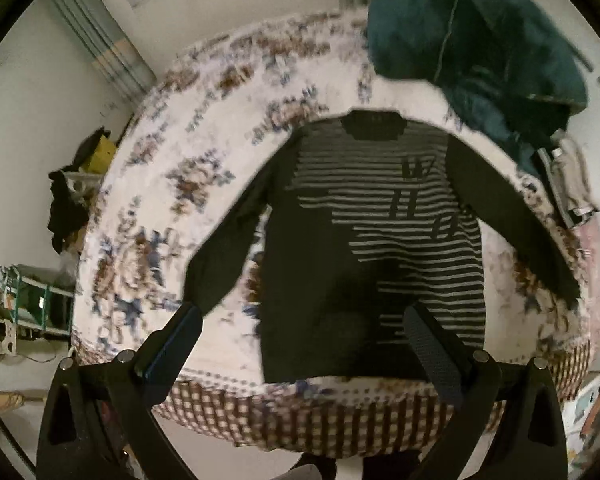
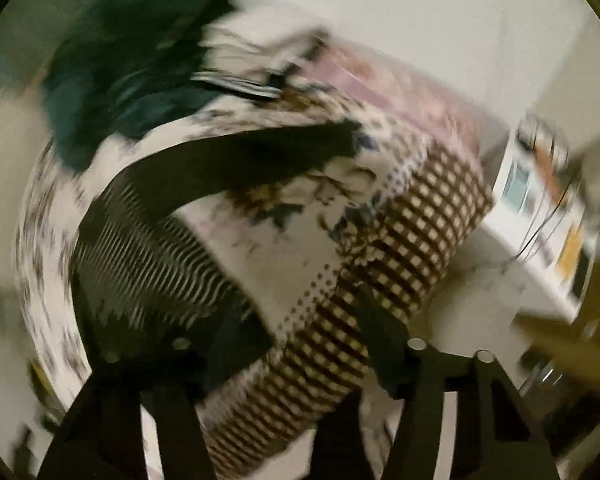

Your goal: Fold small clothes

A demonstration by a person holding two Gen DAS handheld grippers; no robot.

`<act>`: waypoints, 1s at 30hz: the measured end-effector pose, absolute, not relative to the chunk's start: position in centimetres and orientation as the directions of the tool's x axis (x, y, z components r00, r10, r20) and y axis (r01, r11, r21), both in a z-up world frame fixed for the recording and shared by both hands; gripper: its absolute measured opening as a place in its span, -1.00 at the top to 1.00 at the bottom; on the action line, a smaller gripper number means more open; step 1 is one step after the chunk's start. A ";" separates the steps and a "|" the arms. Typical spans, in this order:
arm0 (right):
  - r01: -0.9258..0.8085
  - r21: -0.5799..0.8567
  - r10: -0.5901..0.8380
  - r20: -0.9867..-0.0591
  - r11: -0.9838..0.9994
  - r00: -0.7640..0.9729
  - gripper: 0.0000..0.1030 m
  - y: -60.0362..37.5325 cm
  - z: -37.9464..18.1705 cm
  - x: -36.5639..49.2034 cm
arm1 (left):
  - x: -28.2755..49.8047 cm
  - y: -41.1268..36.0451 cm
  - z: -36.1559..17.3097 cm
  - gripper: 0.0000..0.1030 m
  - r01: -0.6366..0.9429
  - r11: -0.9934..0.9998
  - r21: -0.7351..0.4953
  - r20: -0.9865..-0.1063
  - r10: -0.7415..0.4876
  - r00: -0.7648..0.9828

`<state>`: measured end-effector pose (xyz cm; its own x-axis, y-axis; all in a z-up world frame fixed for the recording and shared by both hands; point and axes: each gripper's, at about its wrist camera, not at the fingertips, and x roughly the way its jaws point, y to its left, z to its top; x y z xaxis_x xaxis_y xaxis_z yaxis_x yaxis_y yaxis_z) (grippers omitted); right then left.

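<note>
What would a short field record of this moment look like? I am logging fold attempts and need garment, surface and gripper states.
garment: black long-sleeved top with grey stripes, spread flat, sleeves out, unfolded
surface: floral bedspread with checked brown border
other clothing: fluffy dark green garment heaped beyond the collar
left gripper: open, above the hem, holding nothing
right gripper: open, near the bed edge, view blurred

Black sweater (image 1: pixel 340 264) with grey stripes lies on a white, brown-and-blue floral bedspread (image 1: pixel 204 152); teal blanket (image 1: pixel 472 40).
</note>
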<state>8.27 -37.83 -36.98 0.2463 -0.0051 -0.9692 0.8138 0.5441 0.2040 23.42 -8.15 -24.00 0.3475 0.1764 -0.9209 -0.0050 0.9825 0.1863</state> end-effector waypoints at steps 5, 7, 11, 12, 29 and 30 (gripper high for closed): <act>0.901 0.301 0.074 -0.953 0.314 0.292 -0.17 -47.0 -49.2 10.9 | 28.6 -10.7 -33.2 -1.00 -0.009 0.973 0.232 -0.942 0.227 0.249; 0.916 0.332 0.095 -0.943 0.227 0.318 -0.17 -50.1 -54.2 12.2 | 30.2 -11.2 -36.3 -1.00 -0.025 0.970 0.241 -0.946 0.241 0.218; 0.924 0.381 0.129 -0.919 0.046 0.373 -0.17 -54.6 -63.4 14.4 | 33.0 -11.5 -43.1 -1.00 -0.076 0.969 0.234 -0.960 0.243 0.139; 0.920 0.393 0.130 -0.911 -0.010 0.391 -0.17 -55.4 -65.8 14.8 | 33.3 -11.5 -44.5 -1.00 -0.087 0.969 0.232 -0.963 0.241 0.120; 0.849 0.437 -0.155 -0.855 0.296 0.494 0.84 -50.2 -59.5 32.0 | 35.7 -1.4 -49.7 -1.00 -0.205 0.964 0.172 -0.962 0.208 0.175; 0.812 0.440 -0.140 -0.841 0.383 0.522 0.84 -47.5 -57.0 35.2 | 35.8 -0.3 -49.3 -1.00 -0.225 0.960 0.168 -0.959 0.212 0.187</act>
<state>35.15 -47.46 -56.97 0.5220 -0.1396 -0.8414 0.8122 0.3826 0.4404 35.85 -0.33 -49.33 0.1868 0.2119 -0.9593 -0.2252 0.9597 0.1681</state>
